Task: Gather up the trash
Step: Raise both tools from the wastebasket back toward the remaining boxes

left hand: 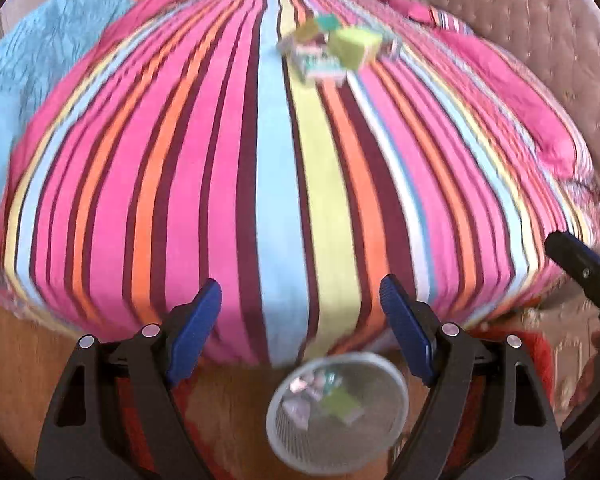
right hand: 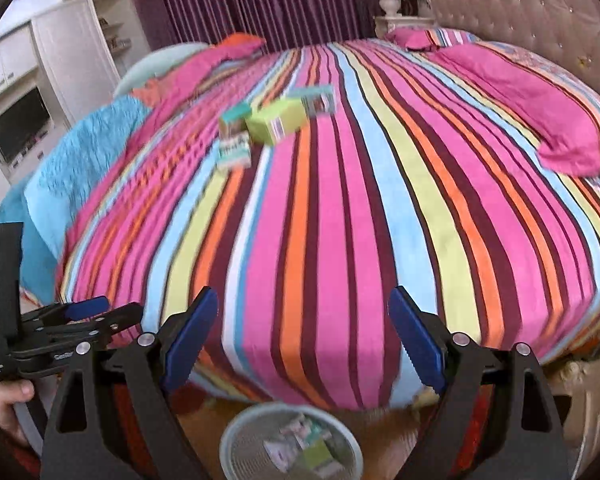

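Several small cardboard boxes [left hand: 332, 50], green, teal and white, lie in a cluster far out on the striped bed; they also show in the right wrist view [right hand: 274, 124]. A round mesh wastebasket [left hand: 380, 372] stands on the floor at the bed's foot with a few boxes inside; it also shows in the right wrist view [right hand: 240, 428]. My left gripper [left hand: 300, 324] is open and empty above the basket. My right gripper [right hand: 302, 340] is open and empty, also above the basket. The left gripper also shows from the side in the right wrist view [right hand: 96, 312].
The round bed [right hand: 340, 220] has a striped cover, a blue blanket [right hand: 80, 152] on its left and pink pillows [right hand: 540, 108] on its right. A padded headboard [right hand: 520, 8] curves behind. White cabinets with a TV [right hand: 20, 124] stand at left. The floor [left hand: 16, 360] is wood.
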